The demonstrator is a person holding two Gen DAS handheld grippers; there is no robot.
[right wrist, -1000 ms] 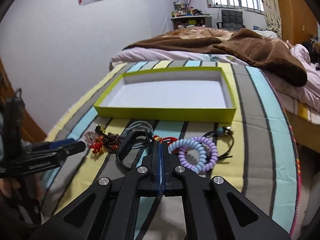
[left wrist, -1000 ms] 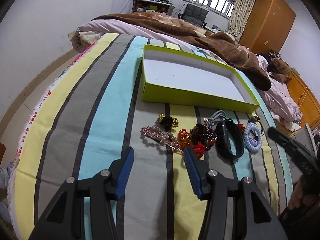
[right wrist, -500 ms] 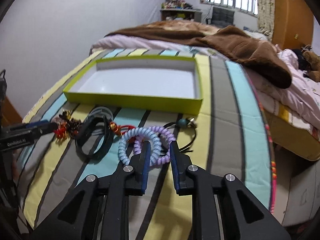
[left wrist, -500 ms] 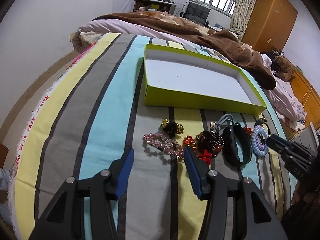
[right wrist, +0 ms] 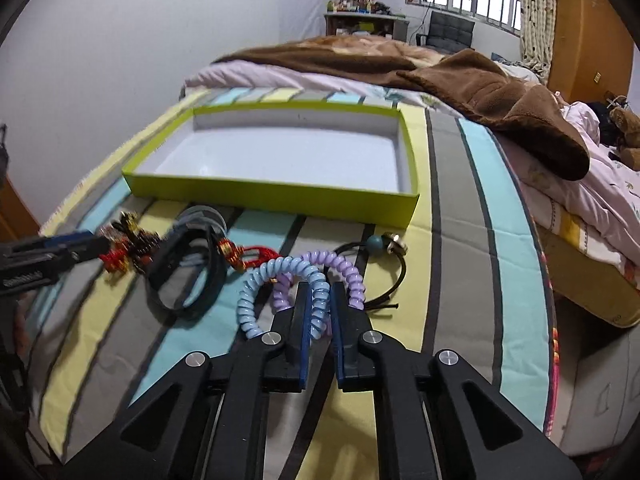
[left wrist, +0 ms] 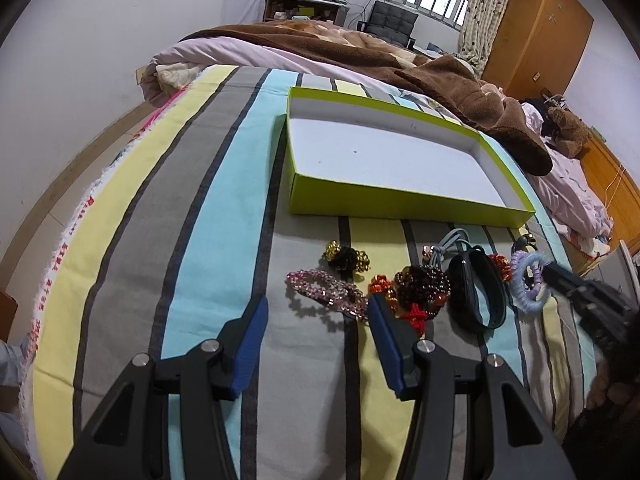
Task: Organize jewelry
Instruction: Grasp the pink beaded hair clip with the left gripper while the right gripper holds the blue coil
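An empty lime-green box [left wrist: 400, 200] [right wrist: 280, 196] lies on the striped bedsheet. In front of it lies a row of jewelry: a pink beaded bracelet [left wrist: 324, 292], a black-and-gold piece [left wrist: 346, 258], a dark bead bracelet [left wrist: 424, 286], a black band [left wrist: 476, 296] [right wrist: 184, 276], and blue [right wrist: 280, 276] and purple [right wrist: 352, 276] coil hair ties. My left gripper [left wrist: 316, 312] is open, its jaws just short of the pink bracelet. My right gripper [right wrist: 320, 292] is partly open, its jaws astride the blue coil tie's near loop.
A black elastic with a teal bead [right wrist: 378, 242] lies right of the coils. A brown blanket [left wrist: 460, 80] covers the far bed. The bed's right edge [right wrist: 552, 320] drops off close by. A wardrobe [left wrist: 536, 28] and desk stand at the back.
My right gripper opened from shut and moved forward over the blue coil tie. My left gripper moved closer to the pink bracelet.
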